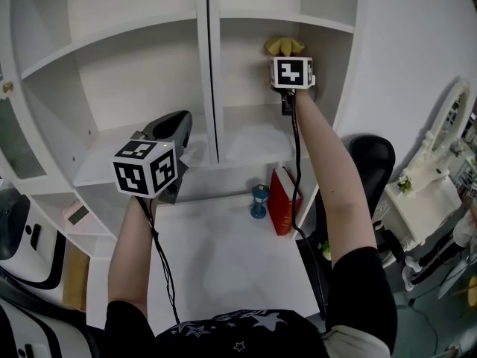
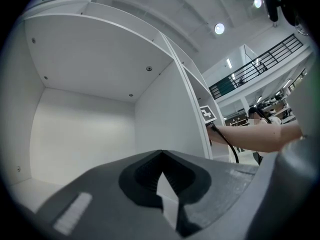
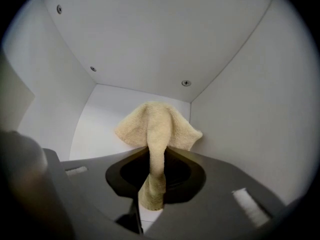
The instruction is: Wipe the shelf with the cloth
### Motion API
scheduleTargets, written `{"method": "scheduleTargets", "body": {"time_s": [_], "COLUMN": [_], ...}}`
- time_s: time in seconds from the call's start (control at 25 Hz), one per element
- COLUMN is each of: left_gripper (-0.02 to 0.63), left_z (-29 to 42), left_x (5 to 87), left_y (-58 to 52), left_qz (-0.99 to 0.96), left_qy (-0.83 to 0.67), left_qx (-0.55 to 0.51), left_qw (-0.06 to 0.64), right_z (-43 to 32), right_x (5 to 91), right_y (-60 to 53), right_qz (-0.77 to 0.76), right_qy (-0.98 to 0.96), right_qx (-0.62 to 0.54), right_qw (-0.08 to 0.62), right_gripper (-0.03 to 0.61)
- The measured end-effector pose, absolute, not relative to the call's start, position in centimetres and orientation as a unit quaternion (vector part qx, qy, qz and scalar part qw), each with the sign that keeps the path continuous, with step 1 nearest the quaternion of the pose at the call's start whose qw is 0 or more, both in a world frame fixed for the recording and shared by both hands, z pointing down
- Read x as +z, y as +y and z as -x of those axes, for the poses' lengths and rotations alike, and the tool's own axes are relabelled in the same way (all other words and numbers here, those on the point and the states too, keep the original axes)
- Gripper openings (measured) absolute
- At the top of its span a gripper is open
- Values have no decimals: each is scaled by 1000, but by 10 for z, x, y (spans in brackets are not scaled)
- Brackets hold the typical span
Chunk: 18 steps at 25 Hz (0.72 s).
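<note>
The white shelf [image 1: 119,32] is split by an upright divider into left and right bays. At the left bay, the left hand-held gripper [image 1: 177,125] hovers just above the middle board. Its jaws are closed tip to tip with nothing between them, so it takes no part in the wiping. That bay looks bare and clean, but no mark shows whether it has been wiped.

Lower and further right, a blue hourglass [image 1: 258,201] and a red book [image 1: 283,200] stand side by side on the lower board, near the right wall. They would probably need lifting before that board could be wiped.

In the upper right bay, the right hand-held gripper [image 3: 156,156] is clamped on the yellow cloth [image 3: 157,124]. A pinched strip runs between its jaws, and the loose end fans out ahead of the tips. The cloth sits high in the bay, close to the back right corner. It may be brushing the back wall there, though the view does not settle contact.

My reading is that wiping is under way in this one bay. The other bays and the lower board look left to do.
</note>
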State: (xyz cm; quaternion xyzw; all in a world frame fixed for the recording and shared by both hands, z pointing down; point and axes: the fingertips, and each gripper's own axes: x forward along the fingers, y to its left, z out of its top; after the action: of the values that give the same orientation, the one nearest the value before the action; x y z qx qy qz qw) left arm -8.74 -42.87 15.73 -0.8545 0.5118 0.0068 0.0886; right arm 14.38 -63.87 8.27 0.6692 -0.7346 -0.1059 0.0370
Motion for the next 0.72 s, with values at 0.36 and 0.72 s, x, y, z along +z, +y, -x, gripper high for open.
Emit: {"method": "scheduleTargets", "body": {"time_s": [0.36,0.72], "left_gripper": [2,3], "left_z": [87,82], "left_x": [158,168], "left_y": [-440,-446], "left_qz": [856,860], "left_qy": [508,505], "left_qx": [4,-7], "left_qw": [90,81], "right_z": [-145,-122], "right_x": [81,98], "right_y": [-656,-654], "right_qz": [-680,-647], "right_qy": [-725,-754], "right_qx": [-110,-104], "right_qw": [14,44], "right_gripper": [81,80]}}
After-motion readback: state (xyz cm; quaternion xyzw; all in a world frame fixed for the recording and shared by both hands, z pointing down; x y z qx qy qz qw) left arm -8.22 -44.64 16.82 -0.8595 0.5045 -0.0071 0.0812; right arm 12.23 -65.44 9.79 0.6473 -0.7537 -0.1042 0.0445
